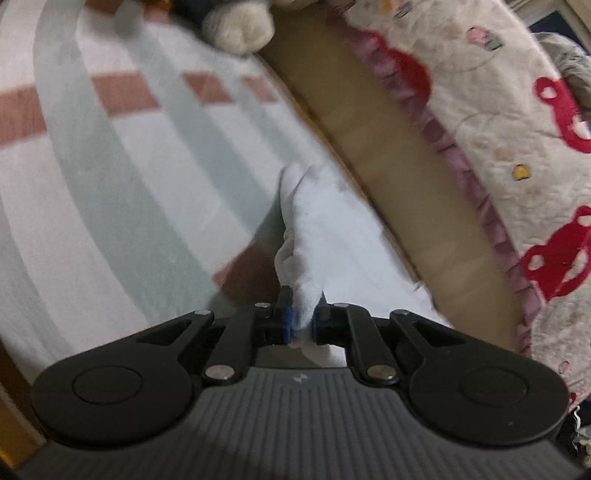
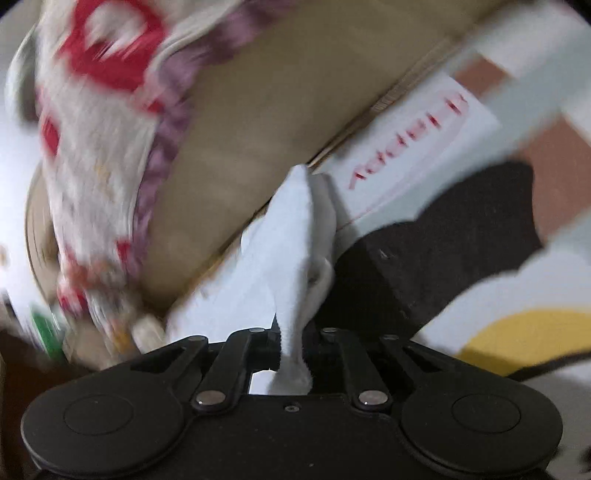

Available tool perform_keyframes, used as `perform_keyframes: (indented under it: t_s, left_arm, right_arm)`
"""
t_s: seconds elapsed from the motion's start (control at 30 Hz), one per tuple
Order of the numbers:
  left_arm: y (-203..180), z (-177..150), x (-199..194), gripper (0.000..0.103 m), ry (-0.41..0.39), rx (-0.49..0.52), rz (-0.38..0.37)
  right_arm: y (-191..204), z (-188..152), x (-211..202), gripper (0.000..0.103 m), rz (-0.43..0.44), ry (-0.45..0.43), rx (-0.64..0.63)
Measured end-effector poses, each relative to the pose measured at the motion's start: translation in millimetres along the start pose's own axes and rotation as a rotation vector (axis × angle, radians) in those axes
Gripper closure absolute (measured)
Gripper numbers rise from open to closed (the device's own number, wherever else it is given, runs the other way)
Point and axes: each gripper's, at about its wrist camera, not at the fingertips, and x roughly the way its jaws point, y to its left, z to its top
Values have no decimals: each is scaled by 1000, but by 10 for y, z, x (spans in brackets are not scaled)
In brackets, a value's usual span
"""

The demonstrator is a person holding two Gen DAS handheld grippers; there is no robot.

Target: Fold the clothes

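A white garment [image 1: 314, 221] rises in a bunched fold from the striped surface into my left gripper [image 1: 302, 317], whose blue pads are shut on its edge. In the right wrist view the same white garment [image 2: 284, 243] runs up as a ridge into my right gripper [image 2: 293, 347], which is shut on a pinch of it. Blurred red lettering [image 2: 410, 140] shows on the flat part of the white cloth beyond. Both views are motion-blurred.
A rug or sheet [image 1: 129, 166] with pale green and brown stripes lies beneath. A tan board [image 1: 388, 147] runs alongside, with a quilt [image 1: 498, 110] with red prints hanging over it. A plush toy [image 1: 240, 26] sits at the far edge. A dark garment [image 2: 443, 240] lies right of the white one.
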Motion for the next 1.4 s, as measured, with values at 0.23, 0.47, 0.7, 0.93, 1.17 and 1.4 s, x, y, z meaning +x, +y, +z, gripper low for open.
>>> perform_keyframes:
  t_s: [0.23, 0.47, 0.7, 0.93, 1.17, 1.4]
  left_arm:
    - [-11, -212, -371, 94, 38, 90, 131]
    - [272, -590, -548, 93, 176, 129, 257]
    - [91, -640, -540, 92, 159, 258, 384]
    - [189, -471, -792, 94, 42, 274, 529]
    - [-167, -430, -712, 88, -27, 352, 318]
    - [-571, -178, -155, 61, -23, 601, 254]
  right_arm:
    - [262, -322, -343, 93, -42, 114, -54]
    - [25, -835, -548, 94, -178, 209, -115]
    - [176, -865, -504, 95, -263, 223, -266]
    - [279, -1015, -469, 90, -576, 243, -521]
    - [529, -667, -669, 73, -595, 84, -543]
    - [1538, -63, -46, 70, -353, 178, -744]
